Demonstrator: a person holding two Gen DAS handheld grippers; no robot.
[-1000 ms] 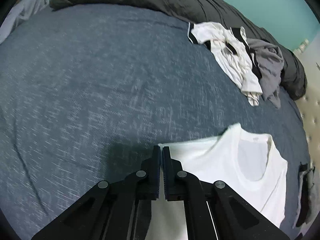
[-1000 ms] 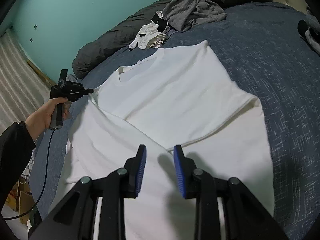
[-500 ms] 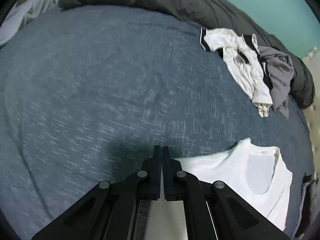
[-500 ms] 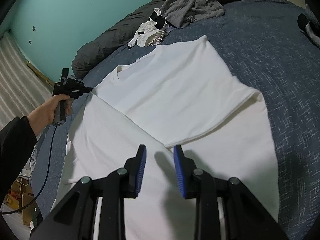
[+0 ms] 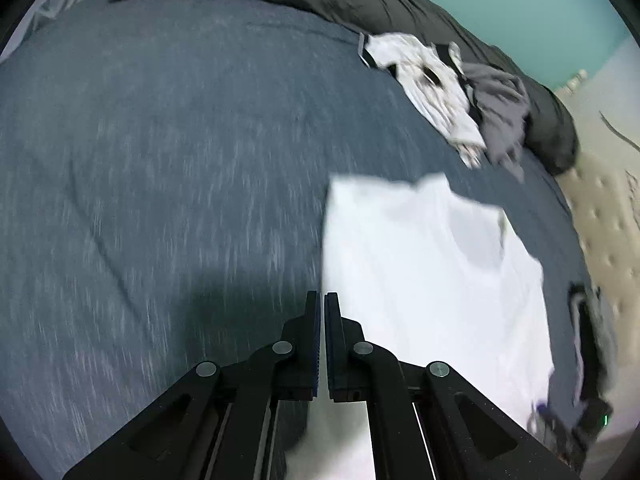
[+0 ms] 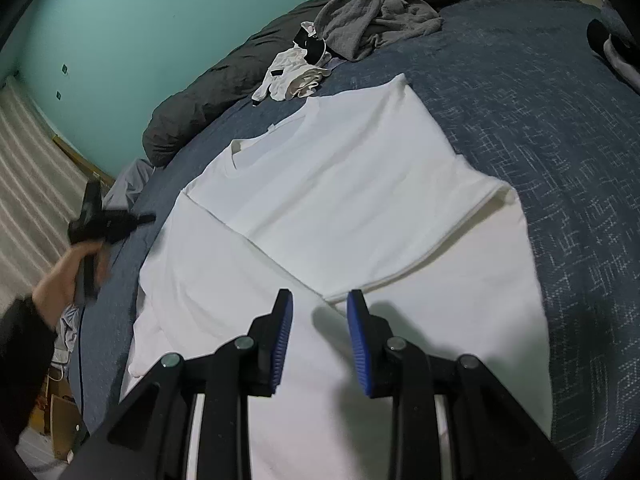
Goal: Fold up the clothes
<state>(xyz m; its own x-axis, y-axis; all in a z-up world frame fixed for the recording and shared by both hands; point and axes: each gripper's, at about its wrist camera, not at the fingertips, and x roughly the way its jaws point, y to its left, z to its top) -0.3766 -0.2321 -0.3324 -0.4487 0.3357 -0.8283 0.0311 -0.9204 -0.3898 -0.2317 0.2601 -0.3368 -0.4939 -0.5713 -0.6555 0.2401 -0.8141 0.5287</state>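
Teal walls point(image 6: 132, 20) are seen behind a bed point(image 6: 560, 140) covered in mottled blue fabric. From the right wrist view, the right gripper point(image 6: 319, 308) is held with its blue-padded fingers point(image 6: 282, 332) spread apart above the near part of a white T-shirt point(image 6: 340, 184), nothing being gripped between them. The shirt is laid flat across the middle of the bed, one side folded diagonally over the body, its neckline turned toward the far edge. The left gripper point(image 5: 321, 308) is shown in its own view with both jaws pressed together and nothing seen between them, at the shirt's left border; in the right view it is held in a hand point(image 6: 68, 276) just off the bed's left edge. Near the far edge, a crumpled white-and-black garment point(image 6: 294, 74) and a grey garment point(image 6: 372, 16) are piled against a dark rolled duvet point(image 6: 200, 108).
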